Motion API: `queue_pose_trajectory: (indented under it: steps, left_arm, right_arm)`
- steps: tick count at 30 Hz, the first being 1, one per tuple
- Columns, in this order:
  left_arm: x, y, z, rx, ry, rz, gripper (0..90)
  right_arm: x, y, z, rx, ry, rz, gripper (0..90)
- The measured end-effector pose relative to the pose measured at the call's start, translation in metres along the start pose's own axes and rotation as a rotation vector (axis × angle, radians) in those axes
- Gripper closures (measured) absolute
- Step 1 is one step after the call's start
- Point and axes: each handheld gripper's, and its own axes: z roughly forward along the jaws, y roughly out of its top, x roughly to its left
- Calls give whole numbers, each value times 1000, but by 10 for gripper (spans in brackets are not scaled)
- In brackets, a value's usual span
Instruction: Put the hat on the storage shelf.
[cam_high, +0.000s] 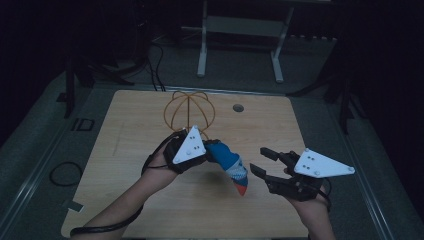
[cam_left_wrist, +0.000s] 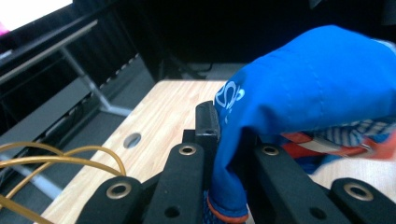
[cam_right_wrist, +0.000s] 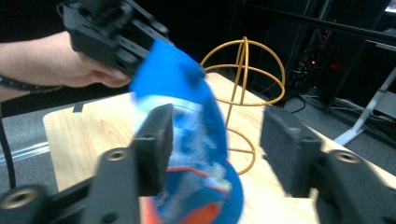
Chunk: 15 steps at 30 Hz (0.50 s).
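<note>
Your blue cap (cam_high: 231, 164) with its orange-trimmed brim hangs above the surface (cam_high: 140, 125) near the middle, long axis slanting from the left claw (cam_high: 210, 150) down toward 5 o'clock, brim end lowest. That left claw is clenched on the cap's blue crown fabric, your left hand (cam_high: 159, 167) held level; behind it at 12 o'clock stands the gold wire stand (cam_high: 190, 111). Your right claw (cam_high: 262, 162) waits released just at 3 o'clock of the brim, jaws spread and aimed at it, the nearer free hand to take it.
</note>
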Motion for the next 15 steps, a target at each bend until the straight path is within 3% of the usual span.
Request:
queue_pose_trajectory:
  steps: [4,9,12,15]
  left_arm:
    - [6,-5,-9,-63,-72,-11,867]
    - [11,-11,-19,-158,-170,13,866]
    - [14,-15,-23,-210,-199,31,866]
    - [19,-20,-26,-244,-226,14,866]
  right_arm:
    - [-3,-3,2,12,17,-9,550]
    - [6,-7,14,26,99,-18,551]
    - [12,-7,22,28,139,-29,550]
    - [19,-6,29,35,174,-50,550]
